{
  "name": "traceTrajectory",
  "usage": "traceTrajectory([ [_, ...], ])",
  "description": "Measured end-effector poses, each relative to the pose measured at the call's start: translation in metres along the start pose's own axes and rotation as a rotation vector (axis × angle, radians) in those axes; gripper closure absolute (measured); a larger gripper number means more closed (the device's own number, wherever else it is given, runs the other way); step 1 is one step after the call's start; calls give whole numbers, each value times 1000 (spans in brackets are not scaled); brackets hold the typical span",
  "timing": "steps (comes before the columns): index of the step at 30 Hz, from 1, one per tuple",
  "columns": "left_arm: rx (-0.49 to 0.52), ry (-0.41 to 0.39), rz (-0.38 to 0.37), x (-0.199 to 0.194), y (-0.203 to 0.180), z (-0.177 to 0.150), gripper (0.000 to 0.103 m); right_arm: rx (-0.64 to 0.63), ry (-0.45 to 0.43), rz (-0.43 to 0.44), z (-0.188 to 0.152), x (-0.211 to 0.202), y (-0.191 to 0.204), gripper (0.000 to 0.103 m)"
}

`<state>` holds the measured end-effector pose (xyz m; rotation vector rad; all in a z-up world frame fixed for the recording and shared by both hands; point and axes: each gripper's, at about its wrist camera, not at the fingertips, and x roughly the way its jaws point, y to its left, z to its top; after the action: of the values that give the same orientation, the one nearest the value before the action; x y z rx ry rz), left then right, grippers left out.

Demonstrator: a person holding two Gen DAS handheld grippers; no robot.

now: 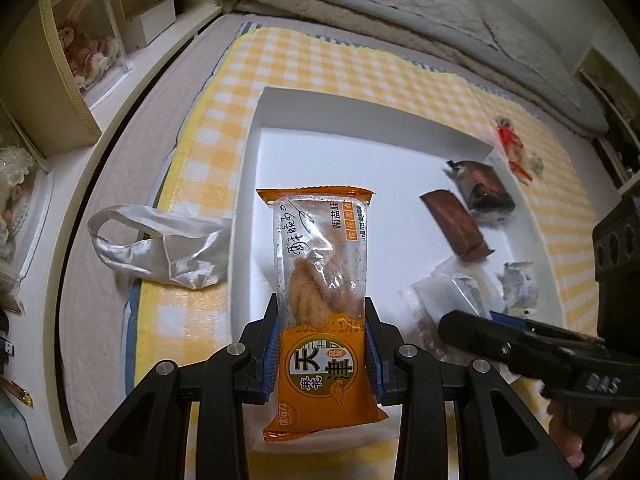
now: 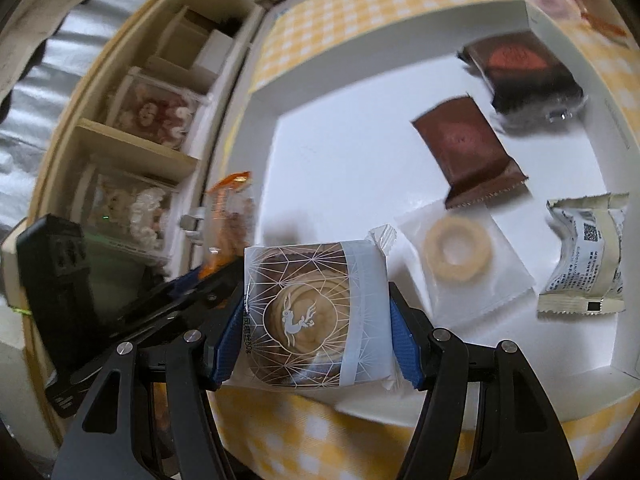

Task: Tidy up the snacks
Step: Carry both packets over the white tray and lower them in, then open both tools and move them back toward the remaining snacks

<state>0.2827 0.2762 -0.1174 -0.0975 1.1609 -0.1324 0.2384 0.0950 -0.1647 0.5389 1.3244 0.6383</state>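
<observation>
My left gripper (image 1: 322,344) is shut on an orange fried-twist snack packet (image 1: 320,280) and holds it over the left part of a white shallow box (image 1: 304,108). My right gripper (image 2: 316,328) is shut on a white pastry packet with a rabbit print (image 2: 312,312) above the box's near edge (image 2: 420,404). In the box lie a brown packet (image 2: 466,148), a dark packet with a red centre (image 2: 520,68), a clear packet with a ring biscuit (image 2: 460,248) and a white crinkled packet (image 2: 584,256). The right gripper shows in the left wrist view (image 1: 480,332).
The box sits on a yellow checked cloth (image 1: 320,64) on a bed. A silver fabric bag (image 1: 160,248) lies to the left. A red snack (image 1: 510,140) lies beyond the box at right. Folded blankets (image 1: 360,4) are behind. Shelves with plush toys (image 2: 152,112) stand left.
</observation>
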Motion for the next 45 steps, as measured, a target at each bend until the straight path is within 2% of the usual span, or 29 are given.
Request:
traceTrajectory([
  [4,2,2,12,5,2,0,67,-9,-7,-99,3,7,-5,37],
  [6,4,-2,9,7,2,2,66,-12,-8,-96,4,9,-6,36],
  [8,3,-7,3,6,3,0,60,-14,12,-39,5,12,-2,34],
  [10,8,-11,1,5,5,-1,60,-28,35,-7,5,12,4,27],
  [13,10,-12,10,2,5,-3,61,-87,10,-39,5,5,16,24],
  [22,4,-34,22,-15,7,-9,58,-140,-11,-115,1,-14,11,24],
  [25,4,-45,15,-21,7,-11,48,-150,-22,-123,-1,-20,9,24],
  [27,6,-49,14,-24,5,-13,37,-154,-26,-133,-1,-21,8,24],
  [31,14,-59,13,-31,5,-18,27,-169,-44,-152,-3,-29,4,24],
  [33,10,-68,10,-36,6,-20,19,-174,-51,-160,-5,-32,3,24],
  [35,-3,-78,11,-40,8,-22,10,-187,-63,-174,-6,-36,2,19],
  [36,-7,-80,9,-42,8,-22,5,-192,-68,-186,-7,-38,1,13],
  [40,-13,-100,10,-50,10,-25,0,-215,-94,-207,-9,-45,1,0],
  [45,-30,-126,-5,-64,12,-29,0,-250,-121,-238,-13,-54,4,0],
])
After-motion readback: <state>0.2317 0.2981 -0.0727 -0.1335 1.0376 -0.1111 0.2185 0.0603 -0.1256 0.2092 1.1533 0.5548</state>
